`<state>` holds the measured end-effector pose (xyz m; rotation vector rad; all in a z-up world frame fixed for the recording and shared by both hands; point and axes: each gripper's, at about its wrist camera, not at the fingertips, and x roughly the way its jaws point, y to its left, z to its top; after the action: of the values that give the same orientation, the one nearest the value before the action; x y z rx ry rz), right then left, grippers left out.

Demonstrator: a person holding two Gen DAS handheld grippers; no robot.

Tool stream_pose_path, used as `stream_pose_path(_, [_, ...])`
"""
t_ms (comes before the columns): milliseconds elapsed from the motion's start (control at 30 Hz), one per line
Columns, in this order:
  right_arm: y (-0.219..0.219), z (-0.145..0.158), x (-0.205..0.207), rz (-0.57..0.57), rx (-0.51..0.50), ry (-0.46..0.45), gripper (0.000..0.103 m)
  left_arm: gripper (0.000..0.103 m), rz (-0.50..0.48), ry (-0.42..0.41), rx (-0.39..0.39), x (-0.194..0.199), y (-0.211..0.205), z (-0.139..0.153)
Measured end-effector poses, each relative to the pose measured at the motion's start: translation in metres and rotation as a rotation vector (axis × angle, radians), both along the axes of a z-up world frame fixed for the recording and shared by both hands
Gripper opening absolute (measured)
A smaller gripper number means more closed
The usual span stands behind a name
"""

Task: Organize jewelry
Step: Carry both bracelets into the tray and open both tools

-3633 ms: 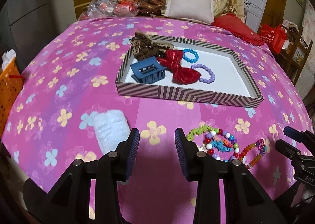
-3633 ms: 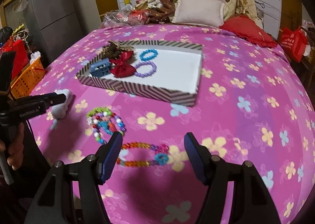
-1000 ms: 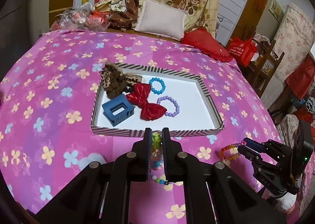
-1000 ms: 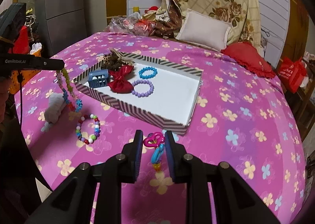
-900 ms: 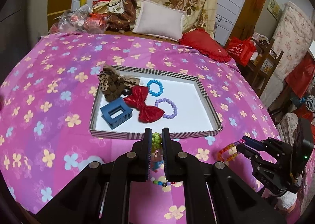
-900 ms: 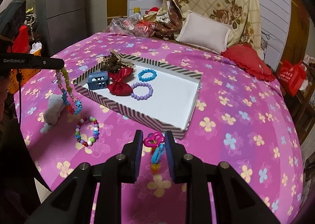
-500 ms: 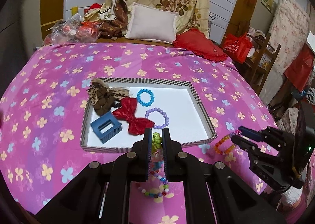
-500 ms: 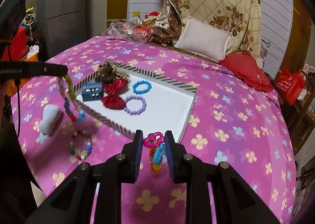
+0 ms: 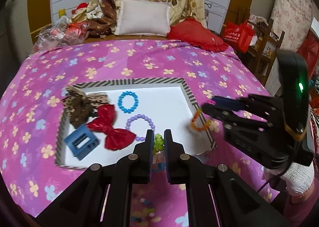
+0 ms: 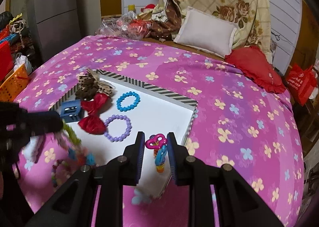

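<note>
Striped tray [image 9: 191, 95], frame centre: blue bracelet [image 9: 128, 101], lilac bracelet [image 9: 140, 125], red bow [image 9: 110, 127], blue claw clip [image 9: 81, 141], leopard scrunchie [image 9: 79, 105] stowed. Left gripper [image 9: 159, 143] fingers pinch a green-topped bead strand [image 9: 159, 141]; right gripper [image 10: 156, 147] fingers pinch a pink-looped strand [image 10: 156, 141], both over the tray's near edge. One bead bracelet [image 10: 57, 171] left on the bedspread, lower left.

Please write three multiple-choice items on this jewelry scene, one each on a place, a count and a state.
1. Where does the purple bead bracelet lie?
A. inside the striped tray
B. on the bedspread
C. on the red cushion

2. How many bead bracelets lie flat in the tray?
A. one
B. two
C. four

3. What is the right hand-held gripper doing?
A. standing wide open
B. clamping a pink-topped bead strand
C. gripping the red bow

Key: 1 A, white tray floor surrounds it; 2 B, the blue bracelet and the purple; 3 B, the strand hangs between its pads.
</note>
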<state>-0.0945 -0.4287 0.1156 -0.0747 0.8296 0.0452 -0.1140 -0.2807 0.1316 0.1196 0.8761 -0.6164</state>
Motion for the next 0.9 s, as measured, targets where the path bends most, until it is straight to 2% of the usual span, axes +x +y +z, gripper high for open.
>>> stream_pose_path(267, [-0.009, -0.019, 0.059, 0.026, 0.097, 0.043, 0.023, 0.012, -0.021, 0.073, -0.038, 0.022, -0.034, -0.026])
stream_pose_path(600, [-0.014, -0.062, 0.135, 0.021, 0.113, 0.139, 0.023, 0.012, 0.076, 0.152, 0.043, 0.073, -0.044, -0.074])
stream_pose_path(900, [-0.01, -0.075, 0.167, 0.019, 0.122, 0.147, 0.023, 0.012, 0.133, 0.174, 0.016, 0.108, -0.042, -0.082])
